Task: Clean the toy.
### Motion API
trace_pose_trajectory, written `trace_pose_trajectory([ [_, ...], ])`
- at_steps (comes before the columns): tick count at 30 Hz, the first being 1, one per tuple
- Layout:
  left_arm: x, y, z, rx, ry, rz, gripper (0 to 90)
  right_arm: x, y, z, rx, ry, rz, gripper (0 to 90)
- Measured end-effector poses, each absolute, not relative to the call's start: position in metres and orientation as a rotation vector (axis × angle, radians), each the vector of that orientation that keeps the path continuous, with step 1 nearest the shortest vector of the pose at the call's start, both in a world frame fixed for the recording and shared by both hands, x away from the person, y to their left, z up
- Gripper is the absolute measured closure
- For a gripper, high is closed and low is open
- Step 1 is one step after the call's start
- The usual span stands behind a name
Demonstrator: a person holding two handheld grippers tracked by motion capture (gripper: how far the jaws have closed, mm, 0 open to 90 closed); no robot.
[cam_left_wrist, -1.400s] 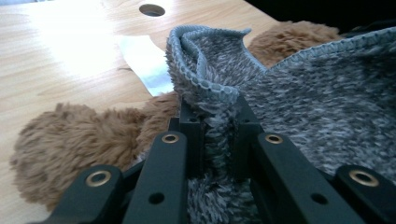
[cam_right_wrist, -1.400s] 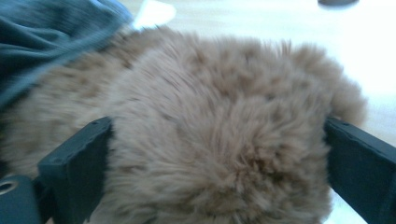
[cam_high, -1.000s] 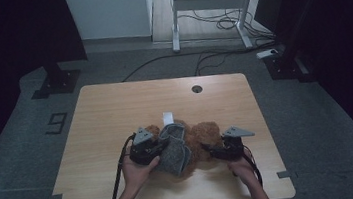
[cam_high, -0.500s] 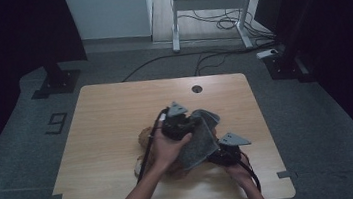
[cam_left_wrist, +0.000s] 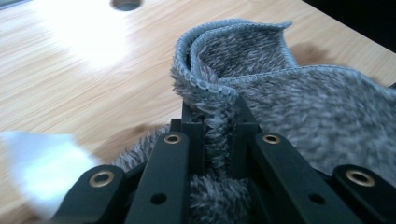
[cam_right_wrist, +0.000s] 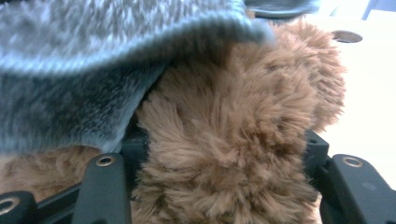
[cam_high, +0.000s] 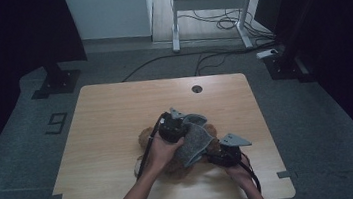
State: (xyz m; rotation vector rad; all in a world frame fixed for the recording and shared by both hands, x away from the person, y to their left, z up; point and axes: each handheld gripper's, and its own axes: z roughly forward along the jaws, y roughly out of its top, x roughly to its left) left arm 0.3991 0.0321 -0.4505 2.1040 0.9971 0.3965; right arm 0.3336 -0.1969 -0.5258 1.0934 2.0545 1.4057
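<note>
Grey fleece cloth [cam_left_wrist: 299, 107] sits pinched by its hem in the left gripper [cam_left_wrist: 216, 116], jaws clamped tight — draped over the brown plush toy [cam_right_wrist: 233, 140], which lies on the table [cam_high: 116, 116]. The right gripper [cam_right_wrist: 219, 154] grips the toy's fur from the near side. If the cloth is pulled harder, its thin hem may slip free — or the toy may drag.

Fluffy grey knitted-edge cloth [cam_high: 195, 141], folded double at its stitched hem, draped over a shaggy brown plush teddy bear [cam_high: 172, 168] lying near the front right part of the light wooden table [cam_high: 116, 116]; brown fur bulges out beneath the cloth's edge.
</note>
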Motion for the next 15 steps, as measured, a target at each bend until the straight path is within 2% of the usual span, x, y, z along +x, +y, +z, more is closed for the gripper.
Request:
trace_pose_trajectory([
  [3,0.398,0.056,-0.449,2.106,1.043,0.473,80.5,0.334,-0.197,-0.526,1.099,2.053,1.406,40.1],
  [8,0.403,0.104,-0.467,2.077,1.179,0.437,80.6,0.333,-0.197,-0.527,1.11,2.044,1.414,40.2],
  [15,0.394,0.145,-0.488,2.054,1.248,0.409,80.6,0.333,-0.196,-0.527,1.108,2.038,1.411,40.4],
])
